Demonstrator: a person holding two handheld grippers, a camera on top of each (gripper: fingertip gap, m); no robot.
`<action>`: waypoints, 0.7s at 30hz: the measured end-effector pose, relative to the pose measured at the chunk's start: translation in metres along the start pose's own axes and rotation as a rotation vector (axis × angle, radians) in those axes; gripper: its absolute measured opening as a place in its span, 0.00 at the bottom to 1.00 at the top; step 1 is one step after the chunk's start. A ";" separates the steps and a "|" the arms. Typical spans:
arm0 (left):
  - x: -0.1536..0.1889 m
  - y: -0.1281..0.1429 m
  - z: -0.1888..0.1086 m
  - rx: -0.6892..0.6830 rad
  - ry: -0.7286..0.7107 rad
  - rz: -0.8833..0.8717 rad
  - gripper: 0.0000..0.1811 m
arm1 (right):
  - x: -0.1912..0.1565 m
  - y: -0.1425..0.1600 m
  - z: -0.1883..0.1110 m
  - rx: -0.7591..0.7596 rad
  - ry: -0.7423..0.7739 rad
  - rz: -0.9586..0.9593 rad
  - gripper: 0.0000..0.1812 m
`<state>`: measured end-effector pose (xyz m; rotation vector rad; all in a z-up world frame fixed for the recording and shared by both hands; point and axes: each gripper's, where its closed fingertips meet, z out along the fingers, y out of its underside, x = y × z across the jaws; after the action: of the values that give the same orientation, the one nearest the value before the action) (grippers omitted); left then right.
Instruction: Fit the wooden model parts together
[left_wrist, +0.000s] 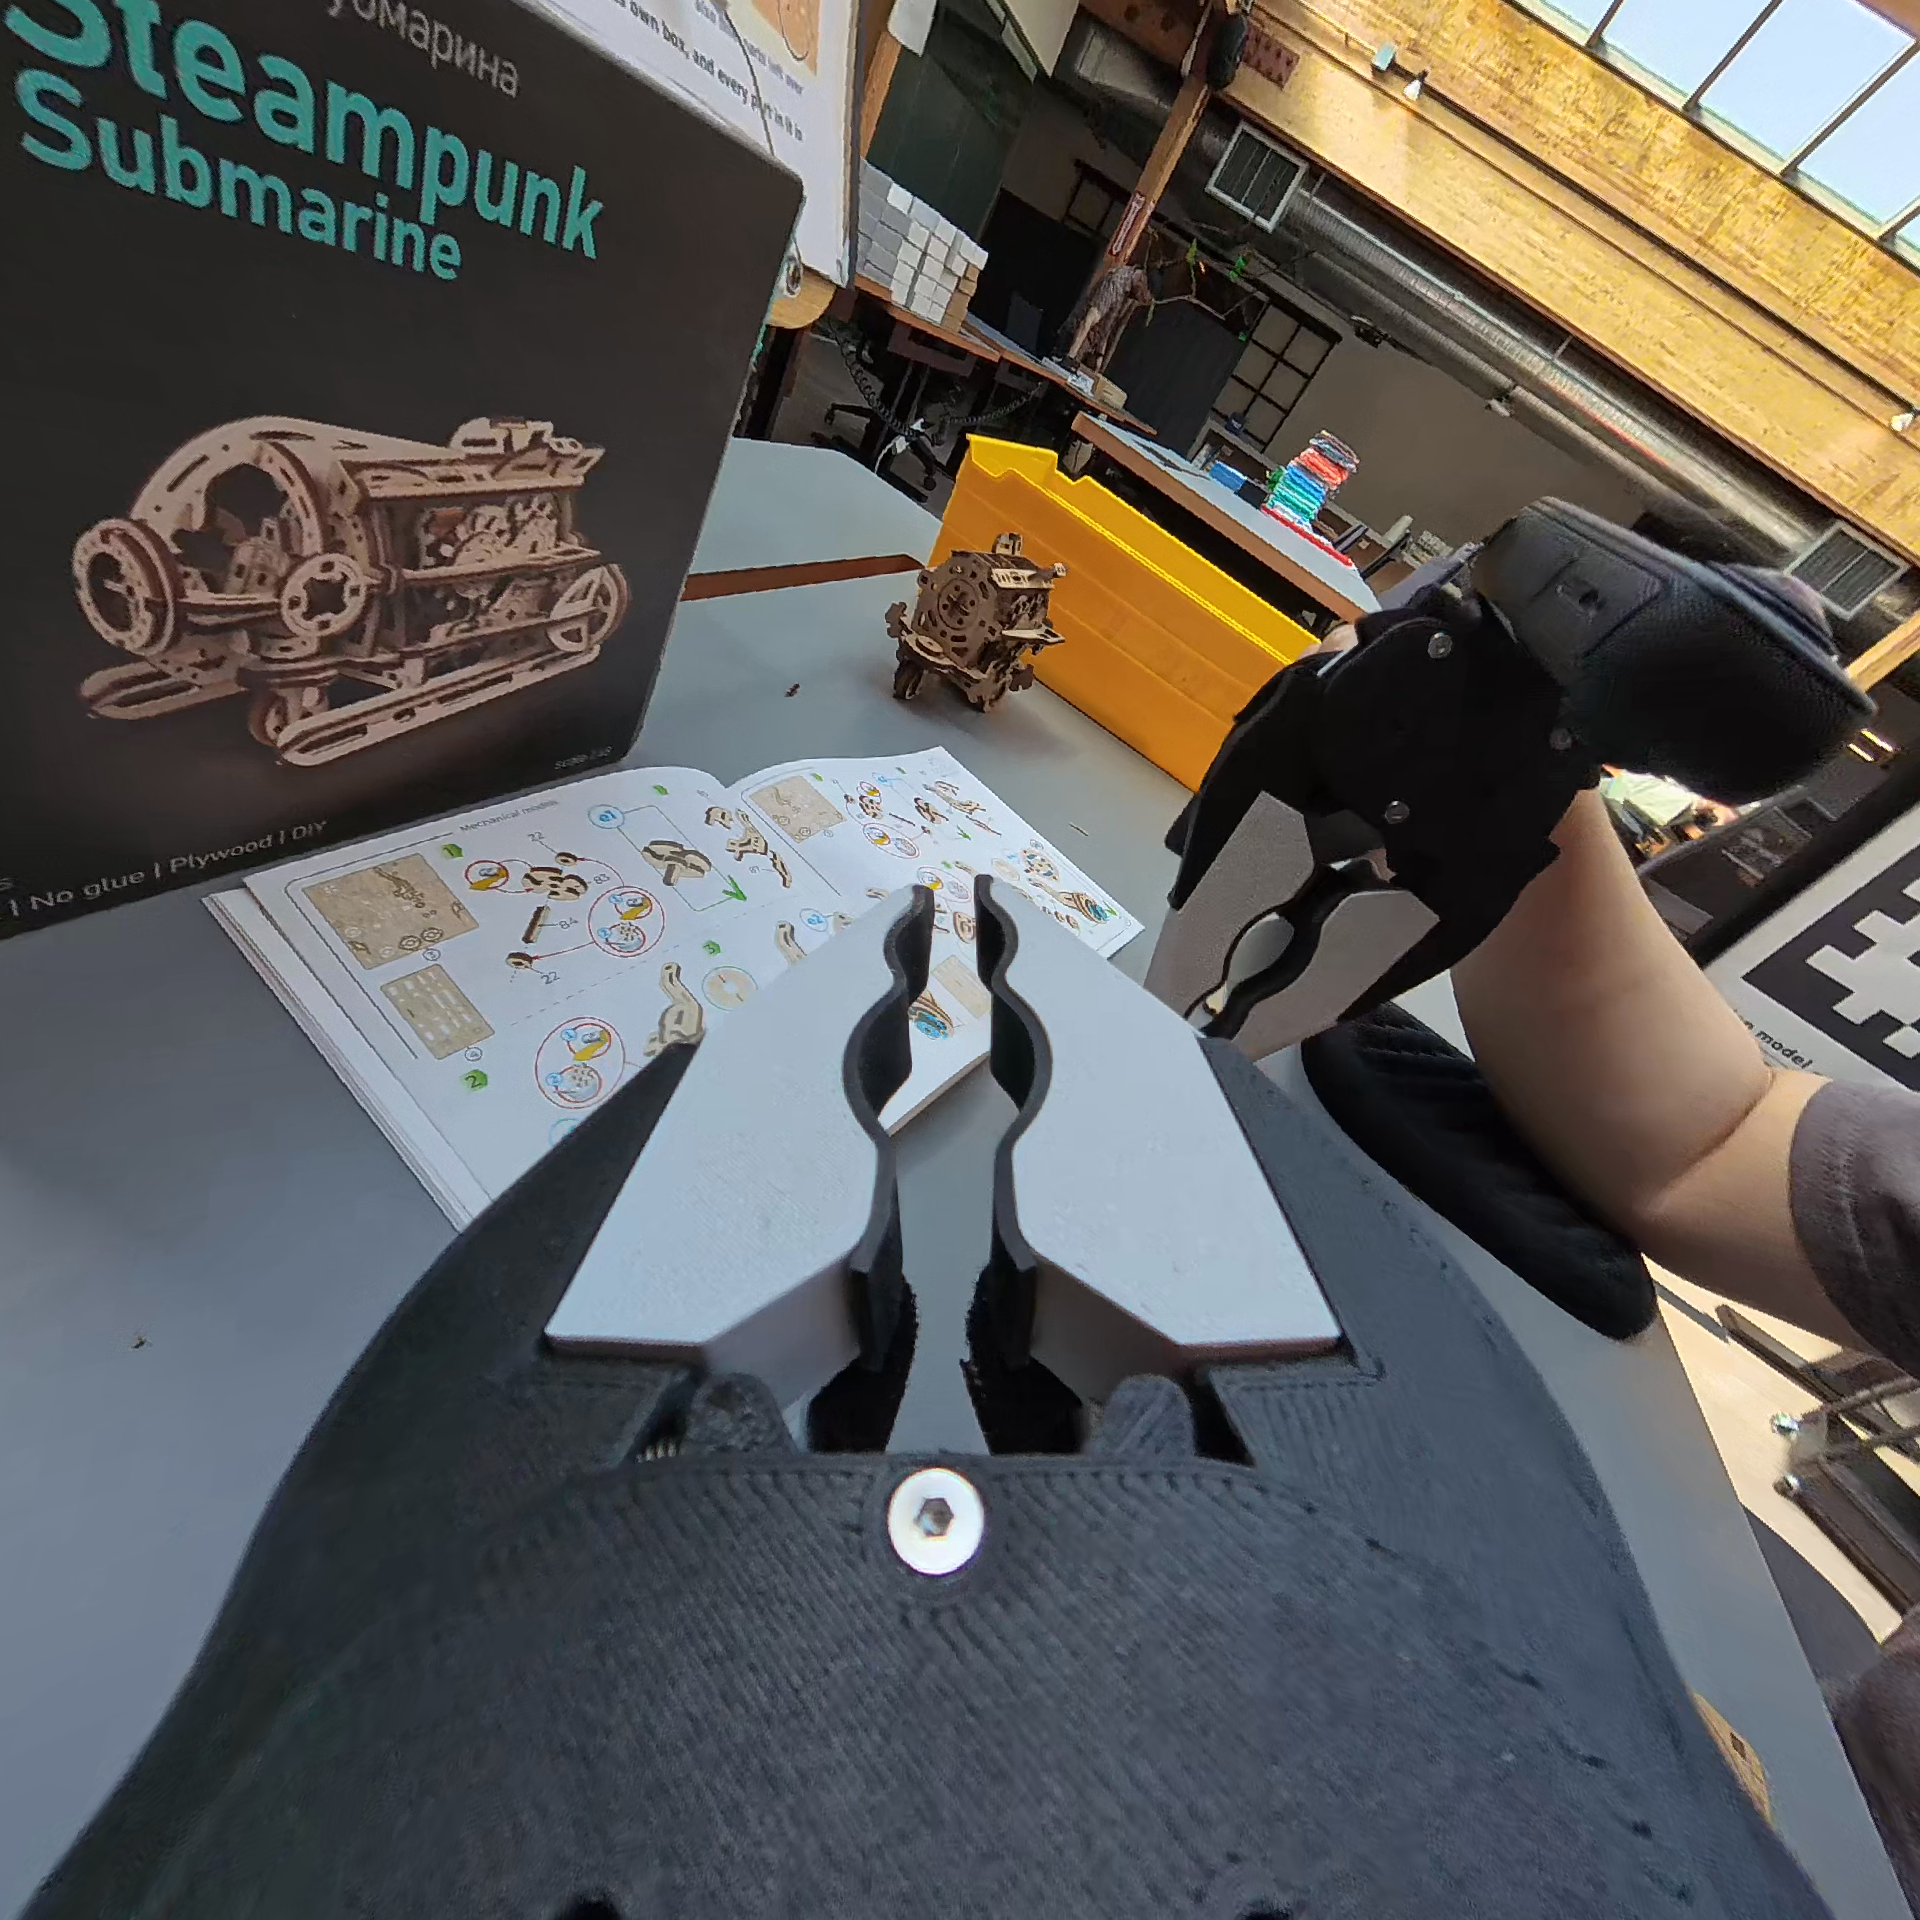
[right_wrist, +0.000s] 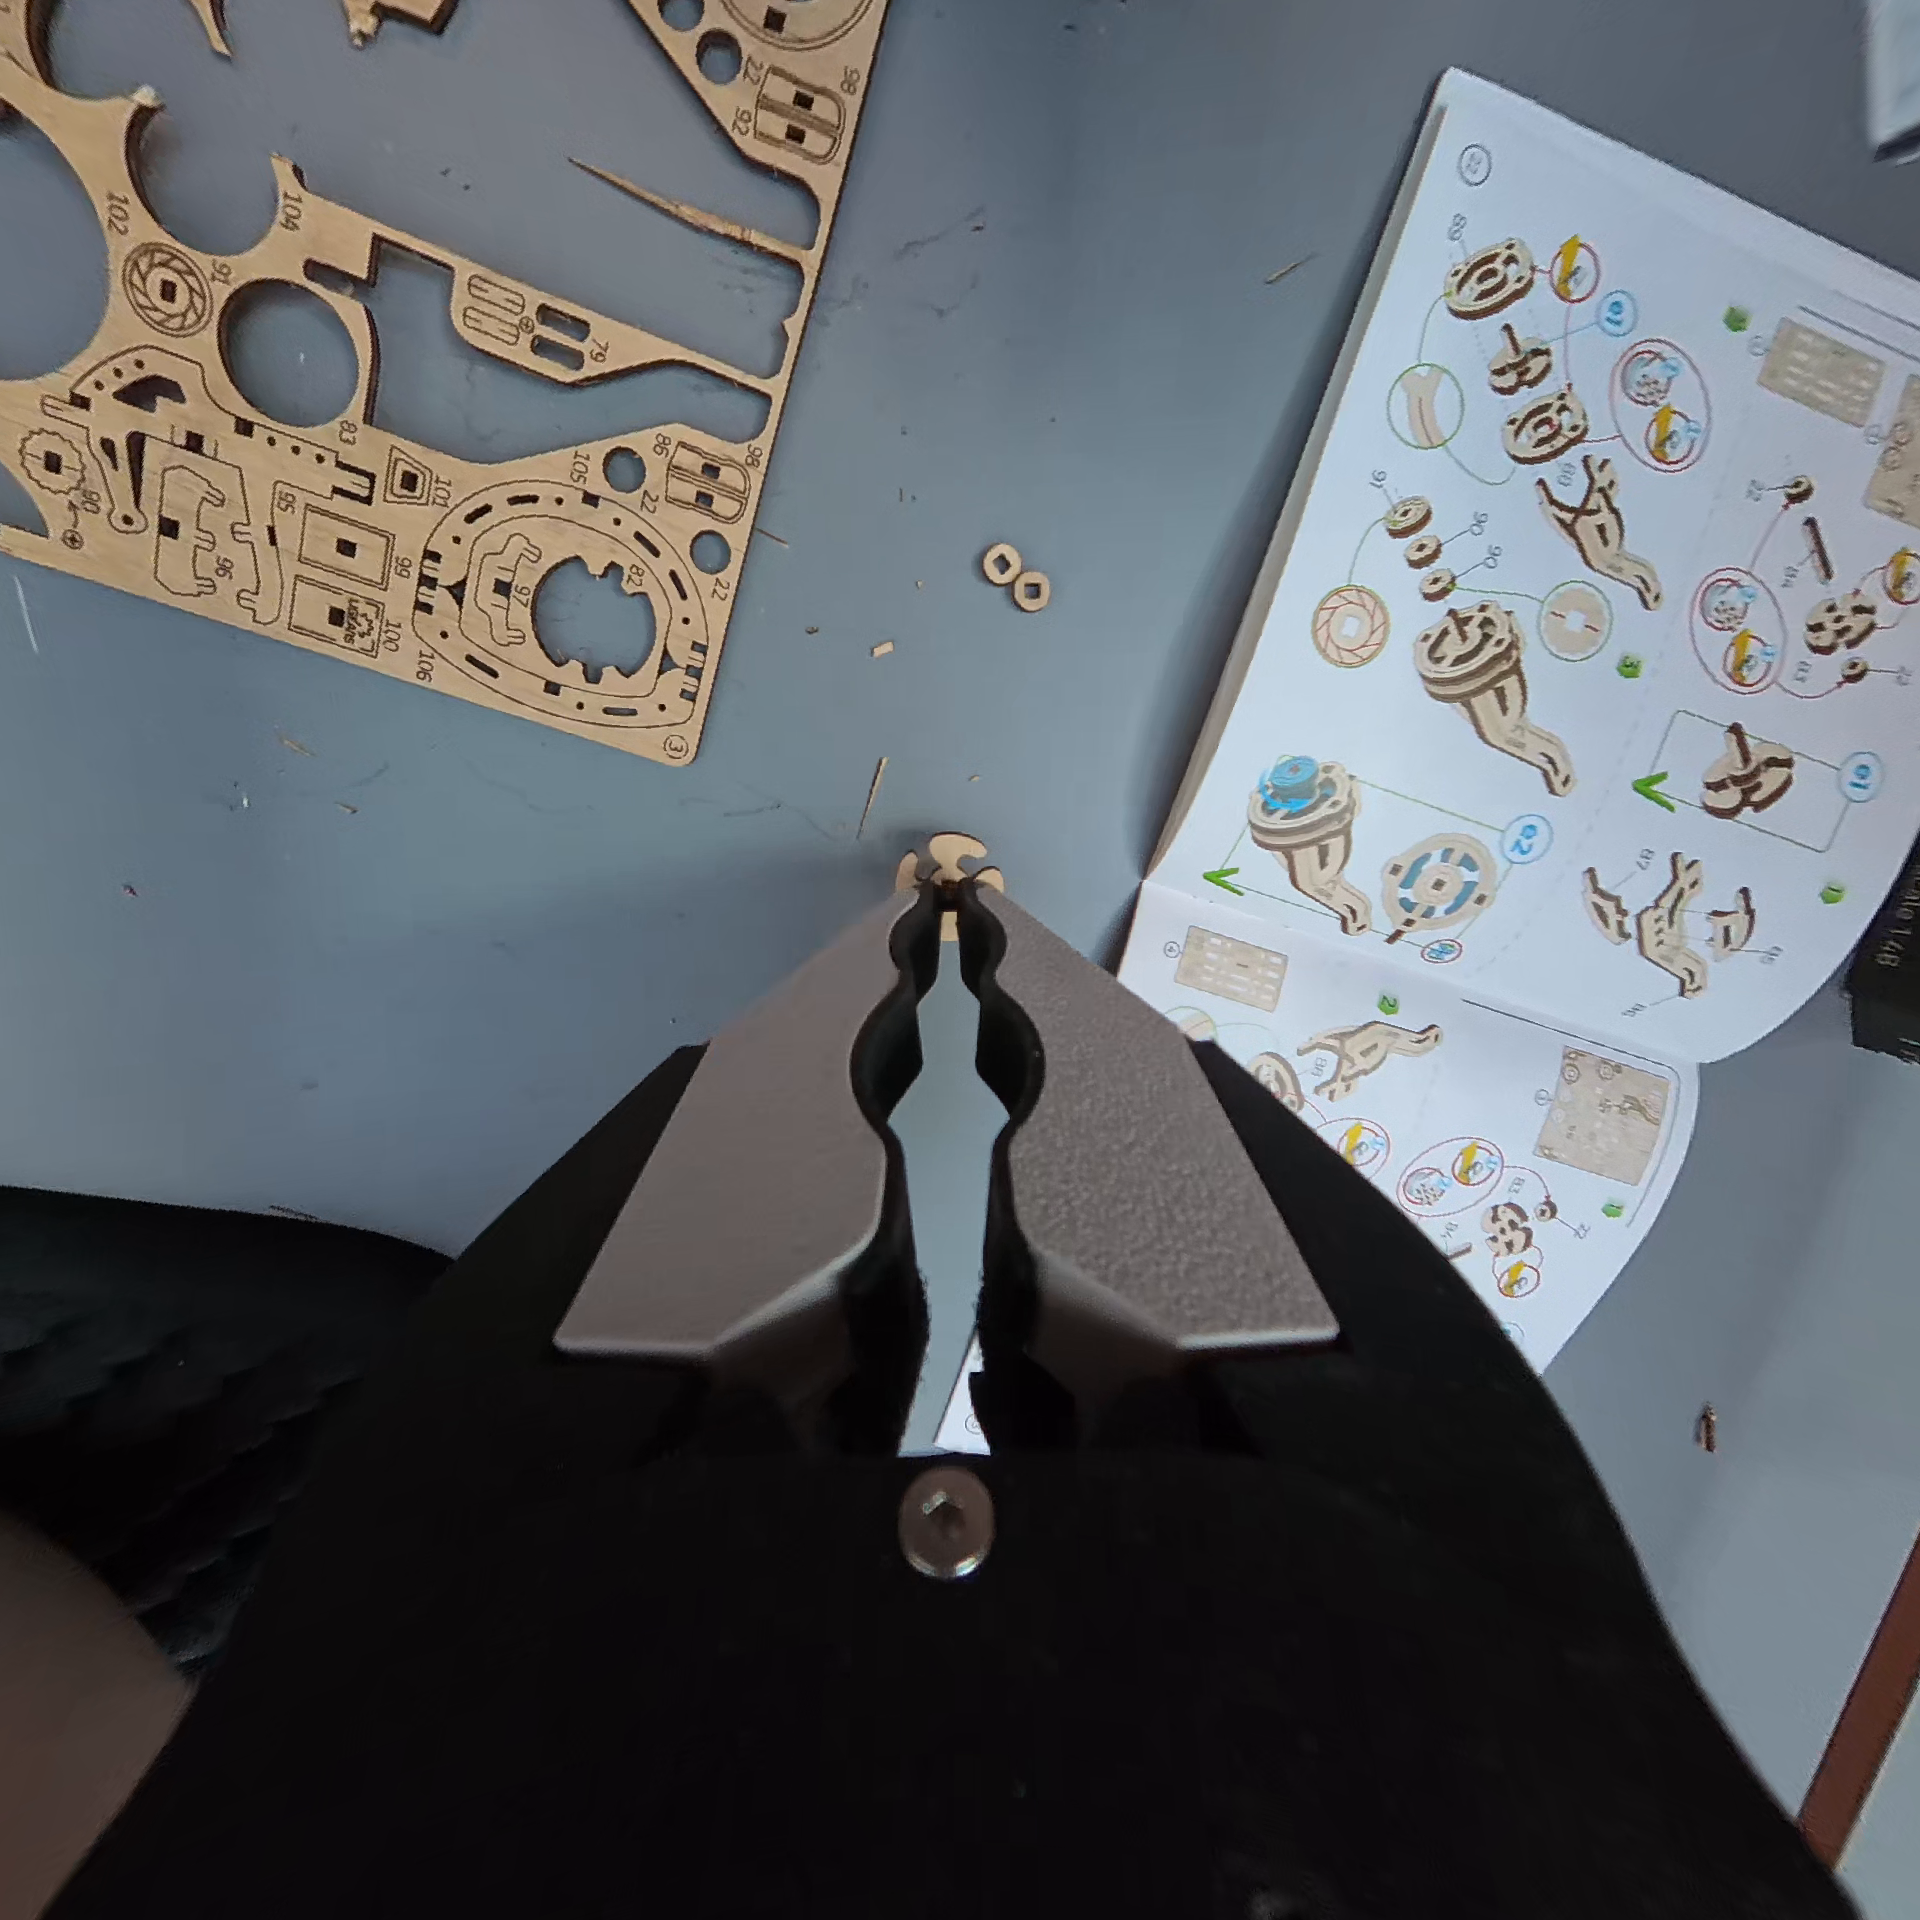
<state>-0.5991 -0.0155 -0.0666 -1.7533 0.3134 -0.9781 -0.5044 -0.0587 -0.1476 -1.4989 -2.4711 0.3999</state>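
Care is what I am giving my right gripper (right_wrist: 947, 896), its fingers nearly closed on the small slotted wooden disc (right_wrist: 948, 864) at frame centre above the tabletop (right_wrist: 520, 935), while my left gripper (left_wrist: 951, 904) is waiting slightly open, empty.

Daylight from above, sharp pictures, bent edges.

My left view is bright: sun comes through the skylights (left_wrist: 1766, 83) at top right and warms the brick wall (left_wrist: 1558, 208), while the far hall stays dim. My right view is flatter and cooler, the grey table (right_wrist: 987, 364) evenly lit, my tongs (right_wrist: 948, 902) nearly black in shade. Both wide lenses curve the edges; the booklet (right_wrist: 1558, 623) bows, and the bottom left corner blurs.
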 end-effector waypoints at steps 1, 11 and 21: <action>0.002 0.003 0.002 -0.021 0.016 -0.001 0.04 | 0.002 -0.001 -0.004 0.031 0.004 0.007 0.01; 0.037 0.030 0.007 -0.203 0.209 0.145 0.06 | 0.007 -0.030 -0.051 0.482 -0.082 0.080 0.01; 0.022 0.092 0.003 -0.583 0.082 0.268 0.09 | 0.015 -0.023 -0.062 0.519 -0.059 0.100 0.01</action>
<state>-0.5612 -0.0655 -0.1378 -2.1169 0.9355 -0.8091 -0.5098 -0.0485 -0.0813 -1.3971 -2.1024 1.0232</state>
